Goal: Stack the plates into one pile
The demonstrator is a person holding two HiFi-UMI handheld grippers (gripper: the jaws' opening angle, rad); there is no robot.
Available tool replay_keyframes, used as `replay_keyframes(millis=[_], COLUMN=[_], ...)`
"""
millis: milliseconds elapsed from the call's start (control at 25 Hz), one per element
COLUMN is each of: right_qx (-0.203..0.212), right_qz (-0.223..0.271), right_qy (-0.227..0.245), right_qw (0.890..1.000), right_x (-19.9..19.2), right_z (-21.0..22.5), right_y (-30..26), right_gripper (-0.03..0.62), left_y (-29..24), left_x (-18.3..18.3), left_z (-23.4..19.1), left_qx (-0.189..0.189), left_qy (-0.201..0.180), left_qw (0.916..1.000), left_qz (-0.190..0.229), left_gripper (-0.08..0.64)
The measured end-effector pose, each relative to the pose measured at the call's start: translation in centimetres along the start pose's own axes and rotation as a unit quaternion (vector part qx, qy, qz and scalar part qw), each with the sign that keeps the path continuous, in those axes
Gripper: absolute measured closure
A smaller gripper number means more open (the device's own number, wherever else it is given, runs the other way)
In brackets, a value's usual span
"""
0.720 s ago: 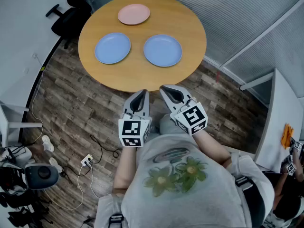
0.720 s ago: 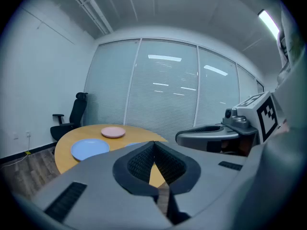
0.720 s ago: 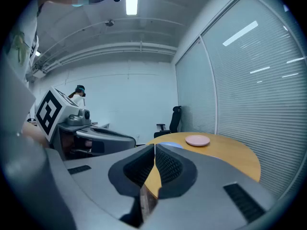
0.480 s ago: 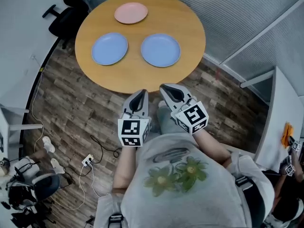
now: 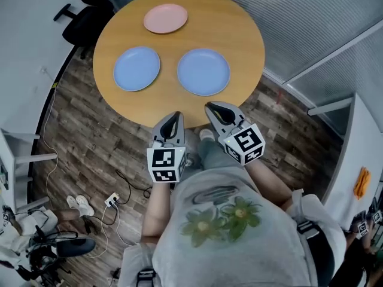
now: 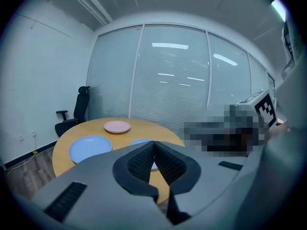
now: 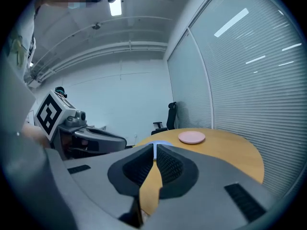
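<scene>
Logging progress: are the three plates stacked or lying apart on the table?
Apart. The pink plate, the left blue plate and the right blue plate each lie flat on the round table, none touching.

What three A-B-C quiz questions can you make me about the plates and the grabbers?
1. Where is the pink plate?
A. on the far side of the table
B. on the floor
C. on the chair

2. How many blue plates are there?
A. one
B. two
C. four

3. How are the left gripper's jaws?
A. wide open
B. shut on a plate
C. shut, with nothing between them

Answers:
1 A: it lies on the table beyond both blue plates.
2 B: two lie side by side, apart.
3 C: the left gripper view shows the jaws meeting, with nothing between them.
</scene>
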State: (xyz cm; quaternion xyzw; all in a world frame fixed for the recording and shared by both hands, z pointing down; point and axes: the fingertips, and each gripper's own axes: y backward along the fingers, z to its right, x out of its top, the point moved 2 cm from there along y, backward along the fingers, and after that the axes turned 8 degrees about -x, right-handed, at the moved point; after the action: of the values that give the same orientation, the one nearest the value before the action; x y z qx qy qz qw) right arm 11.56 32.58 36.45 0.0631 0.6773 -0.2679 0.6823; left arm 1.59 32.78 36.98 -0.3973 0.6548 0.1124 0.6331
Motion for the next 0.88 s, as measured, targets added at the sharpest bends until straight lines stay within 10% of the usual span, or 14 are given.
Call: replay_keyframes(millis=[880], right_qx=[0.008], right_qz=[-0.098], right_qy=[-0.007], right_qw=[0.995], right_x=[-1.1], right_z=[18.2], right_y=[-12.5], right_gripper=[0.532], left_y=[-17.5], left_x=[3.1], left_z=[-7.6], left_qx=[0.071], left_qy=[0.034], left_qw=[0.9954], left_qz=[-0.054], left_gripper=[0.545])
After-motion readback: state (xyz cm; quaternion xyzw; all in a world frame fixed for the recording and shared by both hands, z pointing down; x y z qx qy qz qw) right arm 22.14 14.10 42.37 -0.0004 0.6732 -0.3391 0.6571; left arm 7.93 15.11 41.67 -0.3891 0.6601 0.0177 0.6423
